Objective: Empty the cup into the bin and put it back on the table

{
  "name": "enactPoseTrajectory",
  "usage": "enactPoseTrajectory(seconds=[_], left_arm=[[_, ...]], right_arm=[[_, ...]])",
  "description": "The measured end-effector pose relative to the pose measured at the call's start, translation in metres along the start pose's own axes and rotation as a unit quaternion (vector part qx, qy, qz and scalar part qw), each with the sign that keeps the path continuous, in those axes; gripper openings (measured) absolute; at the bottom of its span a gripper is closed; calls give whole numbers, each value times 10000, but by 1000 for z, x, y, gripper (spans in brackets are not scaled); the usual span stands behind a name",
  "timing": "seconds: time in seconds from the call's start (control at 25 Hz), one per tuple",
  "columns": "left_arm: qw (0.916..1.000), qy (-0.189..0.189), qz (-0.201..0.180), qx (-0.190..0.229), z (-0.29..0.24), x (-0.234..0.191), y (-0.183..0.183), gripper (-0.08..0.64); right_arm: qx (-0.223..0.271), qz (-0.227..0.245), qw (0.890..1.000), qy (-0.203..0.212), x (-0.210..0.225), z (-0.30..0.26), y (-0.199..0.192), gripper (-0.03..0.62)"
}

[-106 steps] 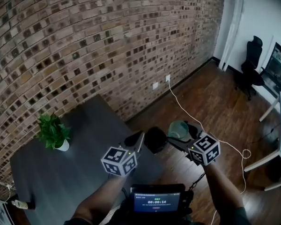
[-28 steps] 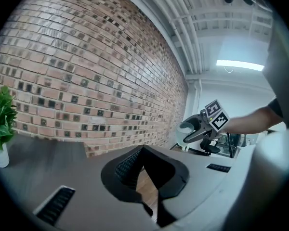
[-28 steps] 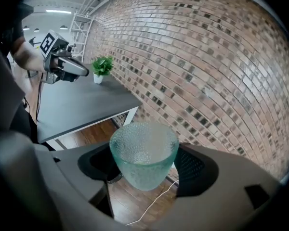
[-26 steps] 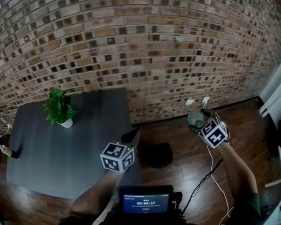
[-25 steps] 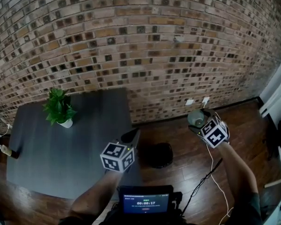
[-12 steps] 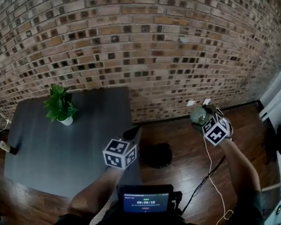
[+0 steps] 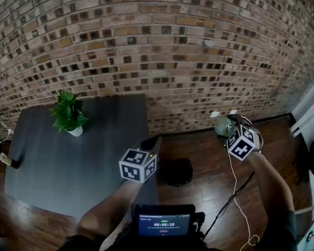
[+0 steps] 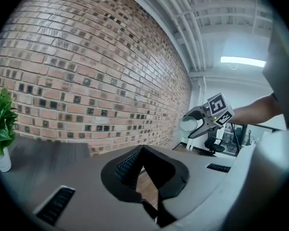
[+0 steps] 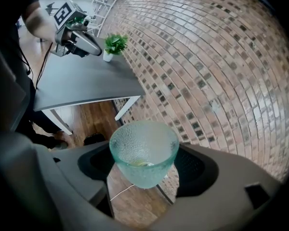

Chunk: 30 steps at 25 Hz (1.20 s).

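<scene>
A pale green dimpled glass cup (image 9: 144, 153) sits between the pads of my right gripper (image 9: 144, 166), which is shut on it. A small yellowish bit lies at its bottom. In the head view the cup (image 7: 223, 124) and right gripper (image 7: 225, 128) hang above the wooden floor at the right, near the brick wall. The black round bin (image 7: 178, 171) stands on the floor to their left, by the edge of the grey table (image 7: 57, 166). My left gripper (image 7: 149, 143) is shut and empty over the table's right edge; its jaws (image 8: 143, 150) meet with nothing between them.
A potted green plant (image 7: 68, 114) stands at the table's far left. A small bottle (image 7: 5, 161) lies at the table's left edge. A white cable (image 7: 231, 163) runs from the wall sockets (image 7: 215, 114) across the floor. A screen (image 7: 165, 225) sits below, close to me.
About four seconds ago the cup was held low by the bin; now it is farther right. Within the last second the right gripper rolled slightly with the cup. The left gripper stayed put.
</scene>
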State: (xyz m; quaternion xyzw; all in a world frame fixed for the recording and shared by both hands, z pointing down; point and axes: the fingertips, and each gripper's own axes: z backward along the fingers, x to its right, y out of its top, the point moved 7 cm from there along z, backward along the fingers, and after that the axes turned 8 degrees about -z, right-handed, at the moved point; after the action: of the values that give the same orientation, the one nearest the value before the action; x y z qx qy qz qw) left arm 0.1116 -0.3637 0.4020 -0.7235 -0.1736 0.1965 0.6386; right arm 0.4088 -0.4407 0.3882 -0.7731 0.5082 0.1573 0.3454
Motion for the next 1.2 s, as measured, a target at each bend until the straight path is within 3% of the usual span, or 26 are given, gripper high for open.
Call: enactPoseTrajectory(seconds=[1.2], left_arm=[[10000, 23, -35, -55, 3, 4, -3, 34]], right_arm=[[-523, 1044, 9926, -324, 10, 14, 4, 385]])
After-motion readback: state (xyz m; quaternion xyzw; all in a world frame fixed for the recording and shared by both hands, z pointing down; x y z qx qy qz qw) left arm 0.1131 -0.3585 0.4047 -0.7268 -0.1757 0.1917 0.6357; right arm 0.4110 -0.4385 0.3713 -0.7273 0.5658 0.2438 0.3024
